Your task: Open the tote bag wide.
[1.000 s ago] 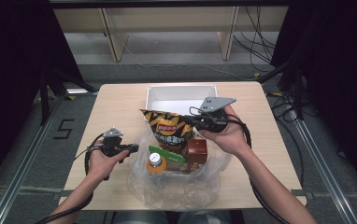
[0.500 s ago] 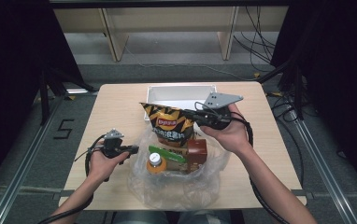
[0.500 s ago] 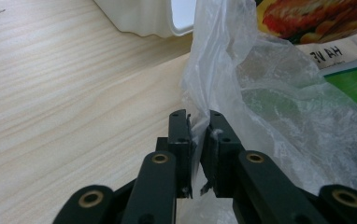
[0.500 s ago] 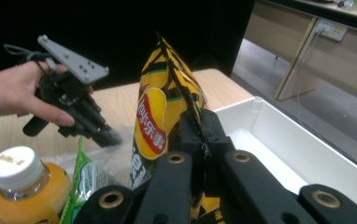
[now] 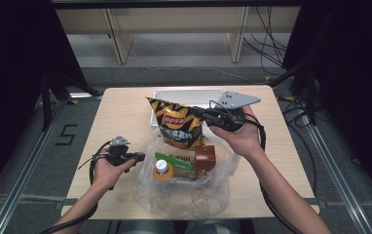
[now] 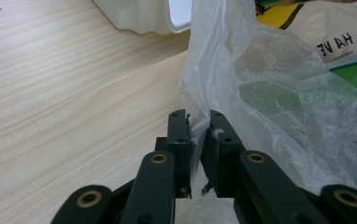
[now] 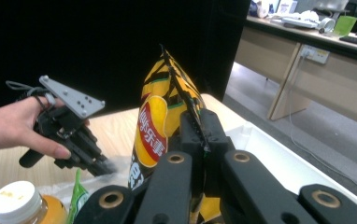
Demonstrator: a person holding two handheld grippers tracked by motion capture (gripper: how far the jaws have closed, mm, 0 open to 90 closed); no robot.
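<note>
— Where is the chip bag (image 5: 176,124) right now?

— Held up above the far edge of the plastic bag (image 5: 184,187), just in front of the white bin (image 5: 186,93). The right gripper (image 5: 204,114) is clamped on its right side seam; in the right gripper view the jaws are pressed tight together on the seam of the chip bag (image 7: 160,126).

— And how does the bag lie from those jaws?

— It hangs to the left of them in the high view, long axis roughly upright, top corner tilted towards the far left. The bin sits directly beyond it, farther from the person, so the move I'd expect is a short carry away from the person and then down.

— What is the other hand doing?

— The left gripper (image 6: 198,135) pinches the plastic bag's left rim (image 6: 200,93), jaws nearly closed on the thin film, low at the near left of the table (image 5: 120,107).

— Which hand is nearer the bin?

— The right one, clearly. The left is well apart from it, anchoring the plastic bag. An orange-capped bottle (image 5: 162,169), a green packet (image 5: 176,160) and a brown carton (image 5: 205,158) are lying inside.
</note>
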